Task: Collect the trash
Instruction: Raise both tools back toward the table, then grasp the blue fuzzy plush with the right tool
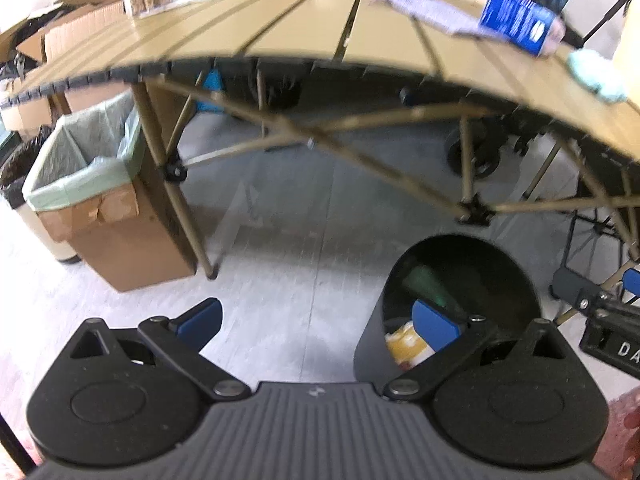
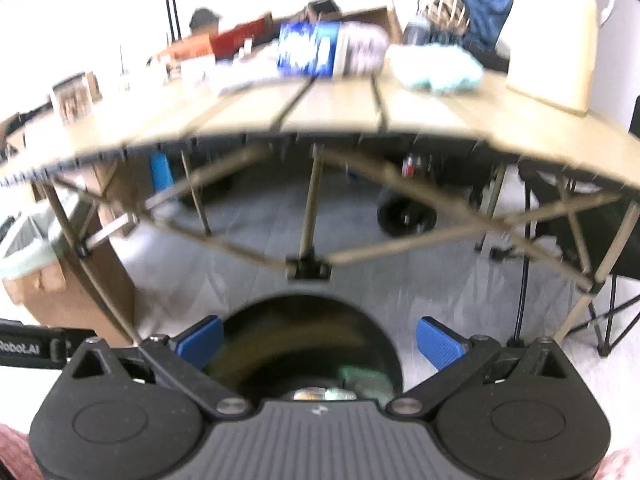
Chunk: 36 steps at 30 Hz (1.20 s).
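The black bin (image 1: 460, 304) stands on the floor in front of the slatted table (image 1: 280, 36), already holding trash. Both jaws are spread and empty: right gripper (image 2: 320, 344) directly above the bin, left gripper (image 1: 320, 324) just beside it. On the table beyond the bin, 1 blue-labelled package (image 2: 320, 50) and 1 pale crumpled wad (image 2: 436, 66) remain uncollected.

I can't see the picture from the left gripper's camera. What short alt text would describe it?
An open, empty left gripper hovers above the floor beside a black bin already holding trash. Beyond stands a folding table with a blue-labelled bottle lying on it, and a lined cardboard box beside it.
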{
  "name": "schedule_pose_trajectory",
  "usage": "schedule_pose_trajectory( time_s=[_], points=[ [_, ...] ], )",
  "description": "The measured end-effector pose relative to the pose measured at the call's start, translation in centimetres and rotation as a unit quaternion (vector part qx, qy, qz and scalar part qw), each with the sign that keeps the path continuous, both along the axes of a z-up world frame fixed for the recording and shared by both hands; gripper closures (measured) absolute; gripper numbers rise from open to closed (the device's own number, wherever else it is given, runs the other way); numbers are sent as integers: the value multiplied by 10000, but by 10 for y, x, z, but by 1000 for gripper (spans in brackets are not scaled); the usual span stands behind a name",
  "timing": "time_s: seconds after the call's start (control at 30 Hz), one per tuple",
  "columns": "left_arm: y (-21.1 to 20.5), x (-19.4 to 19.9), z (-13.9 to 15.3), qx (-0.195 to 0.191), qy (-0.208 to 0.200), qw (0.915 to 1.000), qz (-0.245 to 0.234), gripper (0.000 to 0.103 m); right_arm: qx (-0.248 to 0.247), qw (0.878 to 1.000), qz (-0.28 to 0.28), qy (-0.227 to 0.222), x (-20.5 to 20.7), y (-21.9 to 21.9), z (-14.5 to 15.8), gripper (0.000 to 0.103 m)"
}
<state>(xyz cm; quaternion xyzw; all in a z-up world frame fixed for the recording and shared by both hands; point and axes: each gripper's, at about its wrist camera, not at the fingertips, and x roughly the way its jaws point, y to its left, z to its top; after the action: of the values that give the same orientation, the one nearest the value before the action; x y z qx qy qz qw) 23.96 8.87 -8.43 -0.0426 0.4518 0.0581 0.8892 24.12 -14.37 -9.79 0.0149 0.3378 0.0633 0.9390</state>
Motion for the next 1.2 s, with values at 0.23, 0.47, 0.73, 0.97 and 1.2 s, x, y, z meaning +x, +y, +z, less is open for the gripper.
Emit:
schedule_pose_trajectory(
  time_s=[0.23,0.47,0.73,0.97,1.2],
  points=[
    [-14,0,35,-80,-499,9987,-74,0,-11,9949,-41,-1013,-10,-16,46,0],
    [-30,17,67,-128,-896,9959,-65,0,602,9877,-66,-1440,9,-46,73,0],
    [-45,50,93,-167,-1200,9926,-40,0,1314,9786,-328,-1549,46,-77,87,0],
    [-59,87,109,-183,-1362,9905,-60,0,1151,9752,-561,-1805,81,-89,96,0],
    [-71,124,116,-186,-1375,9902,-163,0,777,9757,-588,-1964,118,-89,109,0]
  ],
)
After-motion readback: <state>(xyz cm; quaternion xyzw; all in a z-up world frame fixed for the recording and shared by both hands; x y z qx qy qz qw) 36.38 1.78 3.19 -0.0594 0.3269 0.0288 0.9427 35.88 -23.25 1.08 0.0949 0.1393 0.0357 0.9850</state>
